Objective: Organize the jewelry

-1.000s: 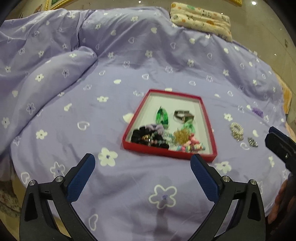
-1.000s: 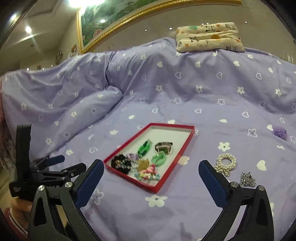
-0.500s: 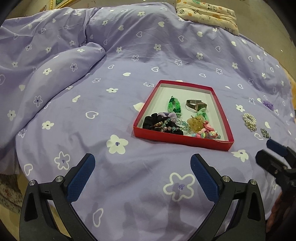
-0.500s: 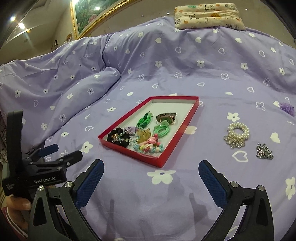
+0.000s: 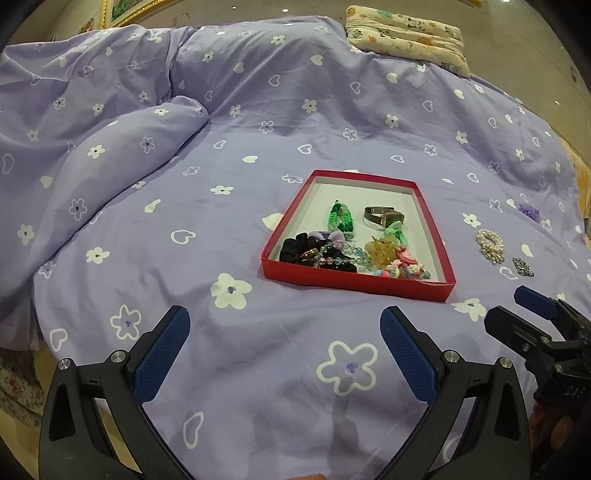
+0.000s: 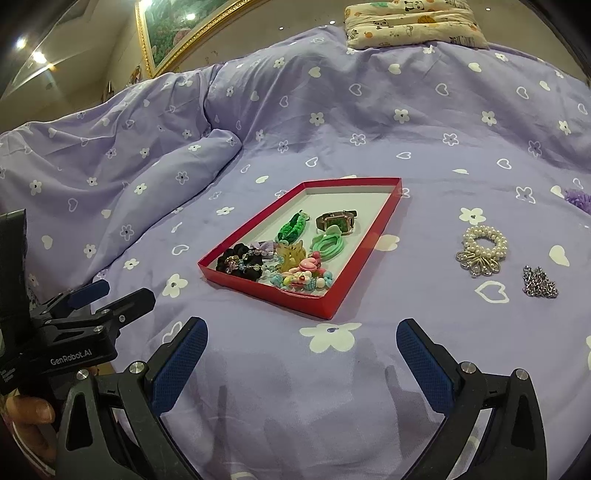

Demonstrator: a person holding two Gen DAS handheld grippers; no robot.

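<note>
A red tray [image 5: 354, 286] [image 6: 258, 291] lies on the purple bedspread and holds several hair ties, bead strings, clips and a watch [image 5: 382, 218] [image 6: 338, 222]. To its right on the bedspread lie a pearl bracelet [image 5: 490, 245] [image 6: 484, 245], a small silver piece [image 5: 522, 266] [image 6: 540, 283] and a purple scrunchie [image 5: 529, 211] [image 6: 578, 199]. My left gripper [image 5: 284, 350] is open and empty, short of the tray's near edge. My right gripper [image 6: 301, 356] is open and empty, in front of the tray's near right corner.
The purple flowered bedspread [image 5: 258, 122] is bunched into a ridge at the left [image 6: 122, 177]. A patterned pillow [image 5: 406, 31] [image 6: 413, 22] lies at the far end. The bed's edge drops off at the lower left [image 5: 22, 369].
Both grippers have moved back and up a little, so the tray and the loose pieces sit lower and farther from the fingers. Both stay open.
</note>
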